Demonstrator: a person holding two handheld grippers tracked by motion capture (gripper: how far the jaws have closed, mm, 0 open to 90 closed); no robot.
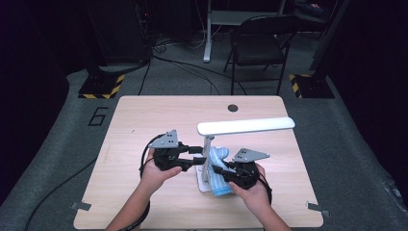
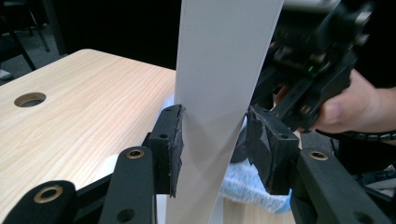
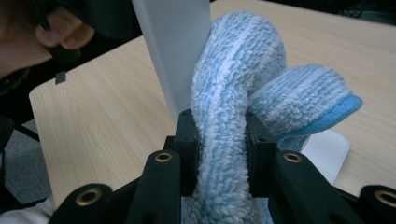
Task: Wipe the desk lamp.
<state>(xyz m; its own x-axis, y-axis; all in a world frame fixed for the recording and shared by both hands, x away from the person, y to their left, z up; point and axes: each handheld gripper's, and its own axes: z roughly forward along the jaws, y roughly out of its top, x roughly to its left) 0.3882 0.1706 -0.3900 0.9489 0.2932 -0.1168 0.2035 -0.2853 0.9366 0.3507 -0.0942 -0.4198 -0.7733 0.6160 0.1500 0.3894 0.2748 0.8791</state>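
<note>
Table (image 1: 144,115); lamp (image 1: 207,154) against cloth (image 1: 219,180).

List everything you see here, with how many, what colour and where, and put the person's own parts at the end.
Desk lamp: one, white, upright near the table's middle, its bar head level above the grippers.
Towel: one, light blue striped, against the lamp's post, draped over its base.
Table: one, light wood, with a round cable hole at the far edge.
Folding chair: one, black, on the floor beyond the table.
Left gripper: one, black, jaws either side of the lamp post.
Right gripper: one, black, jaws shut on the towel.
Hands: two, each holding a gripper, entering from the near edge.
</note>
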